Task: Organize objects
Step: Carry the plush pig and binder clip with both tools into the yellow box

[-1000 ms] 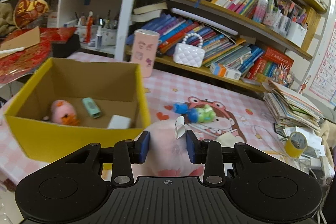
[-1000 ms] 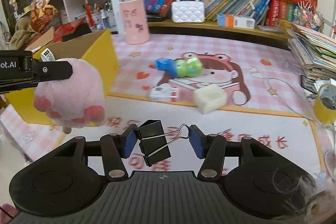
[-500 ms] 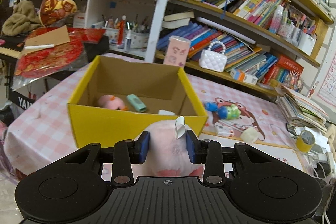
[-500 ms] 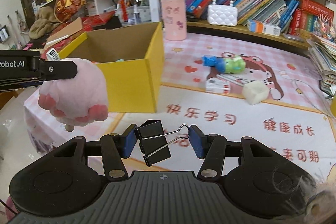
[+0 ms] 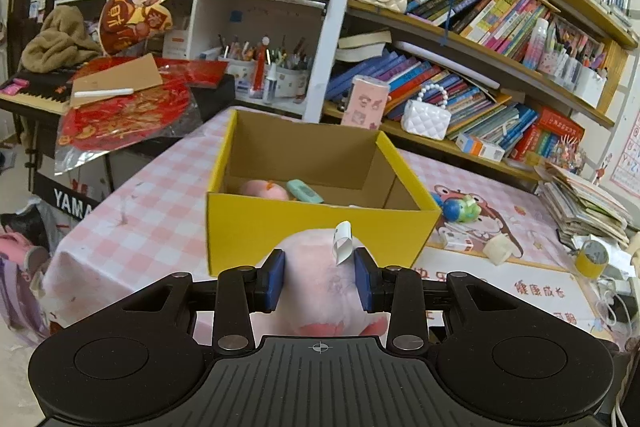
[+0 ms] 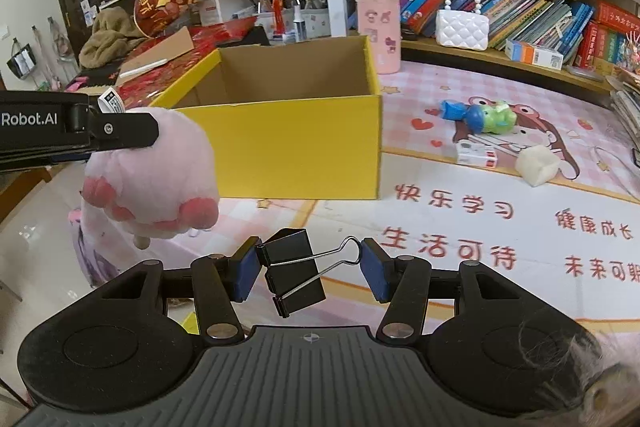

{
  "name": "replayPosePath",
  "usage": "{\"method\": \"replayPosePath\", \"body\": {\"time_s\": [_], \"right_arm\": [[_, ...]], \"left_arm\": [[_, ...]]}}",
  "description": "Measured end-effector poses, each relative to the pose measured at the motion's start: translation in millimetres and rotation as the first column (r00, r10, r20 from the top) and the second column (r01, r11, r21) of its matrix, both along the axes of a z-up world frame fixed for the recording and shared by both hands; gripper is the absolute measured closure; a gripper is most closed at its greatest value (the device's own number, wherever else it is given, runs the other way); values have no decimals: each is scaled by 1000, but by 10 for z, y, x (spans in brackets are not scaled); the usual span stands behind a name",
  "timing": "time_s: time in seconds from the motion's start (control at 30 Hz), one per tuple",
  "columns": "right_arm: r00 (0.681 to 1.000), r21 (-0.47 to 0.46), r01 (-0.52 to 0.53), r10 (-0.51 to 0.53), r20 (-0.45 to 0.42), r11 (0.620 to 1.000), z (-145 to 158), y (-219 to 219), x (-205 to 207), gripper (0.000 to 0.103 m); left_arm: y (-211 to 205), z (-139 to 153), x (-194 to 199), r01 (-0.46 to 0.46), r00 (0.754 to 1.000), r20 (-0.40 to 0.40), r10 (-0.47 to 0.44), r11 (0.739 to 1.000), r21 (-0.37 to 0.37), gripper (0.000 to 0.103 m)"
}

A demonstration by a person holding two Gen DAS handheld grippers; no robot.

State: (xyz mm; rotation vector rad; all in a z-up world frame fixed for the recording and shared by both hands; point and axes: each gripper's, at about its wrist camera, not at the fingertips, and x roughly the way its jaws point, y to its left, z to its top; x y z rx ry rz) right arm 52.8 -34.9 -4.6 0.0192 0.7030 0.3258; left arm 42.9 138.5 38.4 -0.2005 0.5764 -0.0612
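Grippers both carry something in front of the yellow cardboard box (image 5: 316, 227), which stands near the table's left edge on a pink checked tablecloth (image 5: 152, 203). The left gripper (image 5: 319, 277) has its jaws pressed into a pink plush paw (image 5: 320, 287) whose white tag (image 5: 342, 242) sticks up beside the right pad; from the right wrist view the paw (image 6: 156, 171) hangs clear of the table, just off the box's near left corner. The right gripper (image 6: 310, 269) clamps a black binder clip (image 6: 294, 269) lengthwise, one pad on the clip's black body and the other on its wire handle, above the table's near edge. Inside the box lie a pink toy (image 5: 264, 190), a mint-green item (image 5: 305, 191) and something white that is mostly hidden. To the right of the box, on the printed mat, sit a blue and green toy (image 6: 480, 117), a small white box (image 6: 476, 153) and a white block (image 6: 538, 165).
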Motion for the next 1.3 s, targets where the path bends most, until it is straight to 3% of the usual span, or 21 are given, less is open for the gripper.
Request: {"method": "replayPosePath", "body": {"time_s": [0.33,0.8,1.03,1.3], "right_arm": [[999,29,8,-9,42,1000,182,188,41,53],[985,60,18,-28,168,998,592,157,711,53],[980,34,-20,13,199,999,646,181,1176,53],[979,-28,-79,83,184,996,498,248,1693,53]], "left_arm": [[190,176,48,9,999,53,-9,1000,5,68],[197,380,635,-17,991,133,16,1000,5,68],[178,356,1062,-46,991,129,45,999,8,68],[94,184,1501,-58,996,76,56,998,23,68]]}}
